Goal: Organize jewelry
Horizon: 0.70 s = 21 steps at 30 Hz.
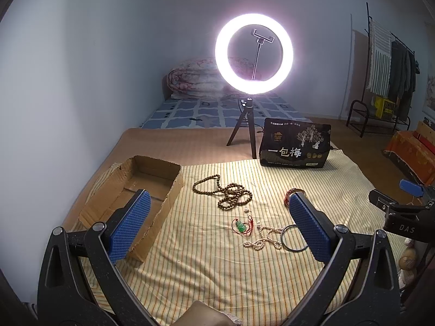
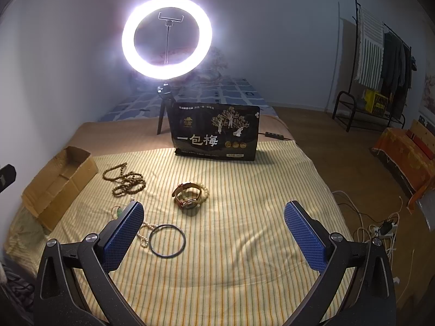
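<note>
Jewelry lies on a striped yellow cloth (image 1: 217, 266). A brown wooden bead necklace (image 1: 228, 194) (image 2: 126, 182) lies near an open cardboard box (image 1: 136, 198) (image 2: 57, 184) on the left. A green pendant on red cord (image 1: 241, 226), a white pearl strand (image 1: 265, 240) and a dark bangle ring (image 2: 167, 241) (image 1: 292, 237) lie in the middle. A watch with a pale bead bracelet (image 2: 191, 194) lies further right. My left gripper (image 1: 217, 222) is open and empty above the cloth. My right gripper (image 2: 214, 231) is open and empty, also seen from the left wrist (image 1: 399, 203).
A lit ring light on a tripod (image 1: 254, 54) (image 2: 166, 38) and a black snack bag (image 1: 295, 144) (image 2: 216, 133) stand at the cloth's far edge. A bed with a quilt (image 1: 201, 78) lies behind. A clothes rack (image 2: 380, 62) and floor cables (image 2: 380, 225) are at right.
</note>
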Each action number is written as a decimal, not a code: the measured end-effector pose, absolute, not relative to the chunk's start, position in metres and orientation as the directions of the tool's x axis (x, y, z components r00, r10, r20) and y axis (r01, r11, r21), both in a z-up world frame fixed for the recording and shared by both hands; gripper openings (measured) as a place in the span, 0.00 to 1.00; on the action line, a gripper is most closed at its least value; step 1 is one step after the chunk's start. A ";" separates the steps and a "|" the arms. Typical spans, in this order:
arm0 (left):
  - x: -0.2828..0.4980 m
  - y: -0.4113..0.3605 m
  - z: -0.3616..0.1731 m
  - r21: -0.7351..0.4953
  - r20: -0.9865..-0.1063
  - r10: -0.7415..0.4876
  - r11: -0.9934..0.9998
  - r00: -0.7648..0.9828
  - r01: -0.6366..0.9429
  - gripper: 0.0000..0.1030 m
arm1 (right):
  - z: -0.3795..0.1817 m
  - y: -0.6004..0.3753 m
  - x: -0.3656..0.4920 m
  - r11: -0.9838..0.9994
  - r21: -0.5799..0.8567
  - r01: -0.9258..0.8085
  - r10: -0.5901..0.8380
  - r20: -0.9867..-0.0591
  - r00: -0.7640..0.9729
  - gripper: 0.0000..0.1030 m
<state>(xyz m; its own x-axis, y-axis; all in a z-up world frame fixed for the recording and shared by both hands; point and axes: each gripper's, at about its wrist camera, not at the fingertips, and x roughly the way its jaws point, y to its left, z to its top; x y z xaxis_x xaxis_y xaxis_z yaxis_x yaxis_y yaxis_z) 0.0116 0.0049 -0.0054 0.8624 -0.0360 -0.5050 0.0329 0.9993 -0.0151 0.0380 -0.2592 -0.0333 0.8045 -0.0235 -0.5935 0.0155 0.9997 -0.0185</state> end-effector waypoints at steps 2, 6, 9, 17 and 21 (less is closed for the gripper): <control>0.012 0.005 -0.005 -0.015 -0.506 -0.036 0.999 0.862 0.033 1.00 | -0.033 -0.259 0.038 1.000 -0.019 0.016 -0.024 -0.594 0.804 1.00; 0.012 0.004 -0.006 -0.015 -0.506 -0.036 0.999 0.862 0.033 1.00 | -0.034 -0.259 0.038 1.000 -0.022 0.015 -0.025 -0.596 0.802 1.00; 0.011 0.004 -0.007 -0.012 -0.506 -0.035 0.999 0.862 0.034 1.00 | -0.035 -0.258 0.039 1.000 -0.022 0.015 -0.025 -0.601 0.799 1.00; 0.012 0.005 -0.008 -0.011 -0.506 -0.035 0.999 0.862 0.034 1.00 | -0.036 -0.257 0.040 1.000 -0.023 0.013 -0.024 -0.608 0.794 1.00; 0.014 0.005 -0.009 -0.011 -0.512 -0.040 0.999 0.858 0.039 1.00 | -0.037 -0.258 0.041 1.000 -0.024 0.015 -0.026 -0.612 0.790 1.00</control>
<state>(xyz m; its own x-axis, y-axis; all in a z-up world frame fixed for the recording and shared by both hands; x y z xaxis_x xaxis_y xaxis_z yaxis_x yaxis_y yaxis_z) 0.0135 0.0048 -0.0091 0.8580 -0.0396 -0.5120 0.0394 0.9992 -0.0112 0.0408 -0.2576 -0.0366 0.7903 -0.0263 -0.6122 0.0145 0.9996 -0.0241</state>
